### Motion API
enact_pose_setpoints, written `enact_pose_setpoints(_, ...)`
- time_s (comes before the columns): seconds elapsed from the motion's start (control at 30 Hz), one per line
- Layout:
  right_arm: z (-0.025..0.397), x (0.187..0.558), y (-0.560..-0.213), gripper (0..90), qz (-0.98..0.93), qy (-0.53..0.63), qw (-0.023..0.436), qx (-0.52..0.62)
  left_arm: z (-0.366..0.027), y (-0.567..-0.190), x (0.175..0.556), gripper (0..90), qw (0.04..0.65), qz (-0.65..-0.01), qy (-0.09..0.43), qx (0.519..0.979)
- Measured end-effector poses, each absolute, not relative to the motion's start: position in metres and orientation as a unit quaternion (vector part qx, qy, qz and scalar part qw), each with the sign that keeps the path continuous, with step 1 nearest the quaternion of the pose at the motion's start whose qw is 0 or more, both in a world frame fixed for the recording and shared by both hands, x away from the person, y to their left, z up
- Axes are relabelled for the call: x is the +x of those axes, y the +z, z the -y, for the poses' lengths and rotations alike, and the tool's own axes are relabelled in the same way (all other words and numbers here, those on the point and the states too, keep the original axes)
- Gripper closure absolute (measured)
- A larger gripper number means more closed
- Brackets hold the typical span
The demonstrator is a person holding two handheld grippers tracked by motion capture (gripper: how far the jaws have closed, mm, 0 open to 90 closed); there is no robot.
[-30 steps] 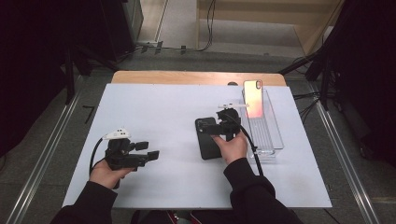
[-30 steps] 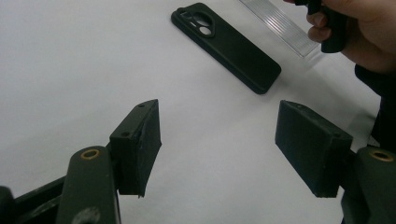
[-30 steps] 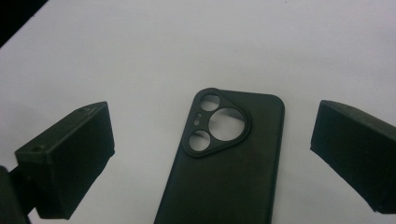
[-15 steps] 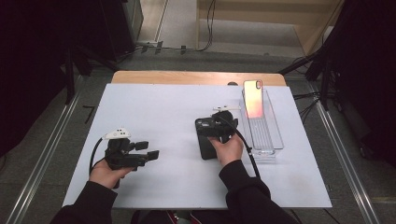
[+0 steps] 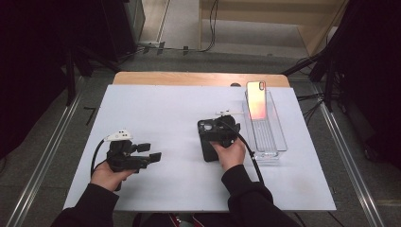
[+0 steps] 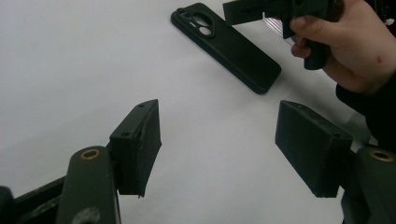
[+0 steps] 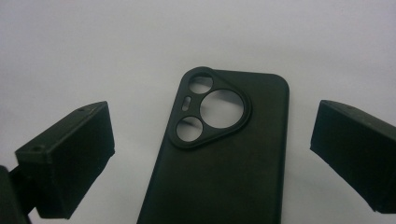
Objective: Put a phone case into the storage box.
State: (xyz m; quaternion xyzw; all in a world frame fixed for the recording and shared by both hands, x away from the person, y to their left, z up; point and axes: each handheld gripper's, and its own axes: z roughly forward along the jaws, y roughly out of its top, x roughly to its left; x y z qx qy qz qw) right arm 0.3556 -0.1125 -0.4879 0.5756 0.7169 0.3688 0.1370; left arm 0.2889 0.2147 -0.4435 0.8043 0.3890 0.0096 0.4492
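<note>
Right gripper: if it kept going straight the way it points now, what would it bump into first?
Most likely the black phone case, lying flat on the white table. It sits between the right gripper's open jaws, directly ahead; how far off is hard to judge.

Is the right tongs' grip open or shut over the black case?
Open: the right tongs have jaws spread on either side of the case, touching nothing.

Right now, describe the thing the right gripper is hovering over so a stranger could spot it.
On the white table, look just left of the clear tray that holds an upright phone. There a black phone case lies flat between the open jaws of the right gripper. Its empty camera cutouts and matte black set it apart from the shiny phone.
</note>
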Motion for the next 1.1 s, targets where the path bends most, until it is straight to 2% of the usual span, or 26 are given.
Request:
enact_pose_setpoints(0.7,0.106,0.349,-0.514,0.0,-0.719,0.343,0.133,0.59,-0.215,-0.444,0.289,31.6,0.448,-0.389,0.01,0.805)
enact_pose_setpoints(0.9,0.1,0.346,-0.516,0.0,-0.723,0.332,0.155,0.585,-0.215,-0.444,0.289,31.6,0.448,-0.388,0.01,0.805)
enact_pose_setpoints(1.1,0.094,0.341,-0.519,4.8,-0.721,0.319,0.191,0.585,-0.215,-0.444,0.289,31.6,0.45,-0.39,0.011,0.803)
